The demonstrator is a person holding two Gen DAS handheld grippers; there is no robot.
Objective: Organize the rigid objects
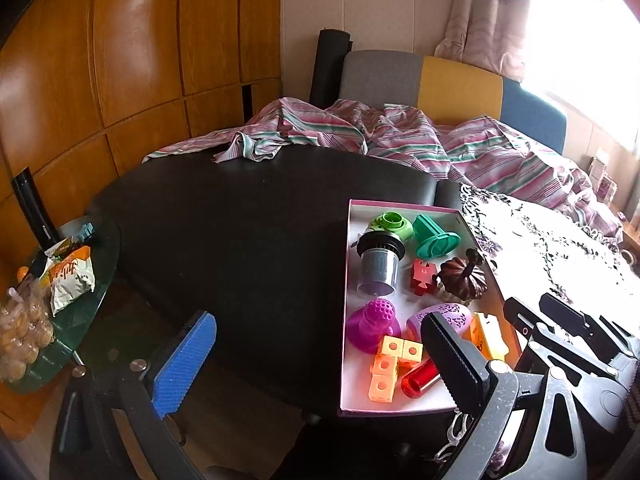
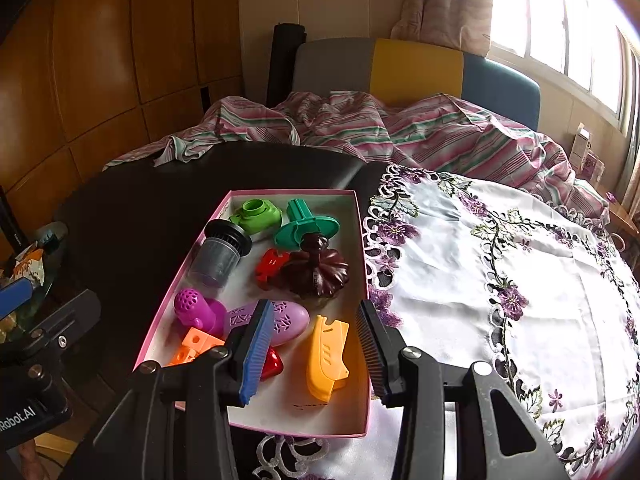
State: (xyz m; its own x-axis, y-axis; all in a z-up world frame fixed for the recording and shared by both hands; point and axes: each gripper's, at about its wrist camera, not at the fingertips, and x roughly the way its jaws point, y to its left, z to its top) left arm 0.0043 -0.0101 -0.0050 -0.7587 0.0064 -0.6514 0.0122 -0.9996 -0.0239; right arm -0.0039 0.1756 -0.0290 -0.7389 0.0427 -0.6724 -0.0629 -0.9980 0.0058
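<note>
A shallow white box with a pink rim [image 2: 280,191] [image 1: 345,280] sits on the black table and holds several toys. Among them are a green ring part [image 2: 256,214], a teal flanged part [image 2: 306,226], a grey cup with a black lid [image 2: 220,254], a brown pumpkin [image 2: 316,270], a lilac oval [image 2: 290,320], orange cubes [image 1: 390,364] and a yellow piece [image 2: 326,356]. My right gripper [image 2: 314,308] hovers open over the box's near end, with the yellow piece lying below its gap, untouched. My left gripper [image 1: 318,320] stands wide open over the dark table, left of the box, holding nothing.
A white embroidered cloth [image 2: 460,280] covers the table to the right of the box. Striped bedding [image 1: 400,132] is heaped behind. A glass side table [image 1: 86,308] with snack bags stands at the left. Wooden panels line the left wall.
</note>
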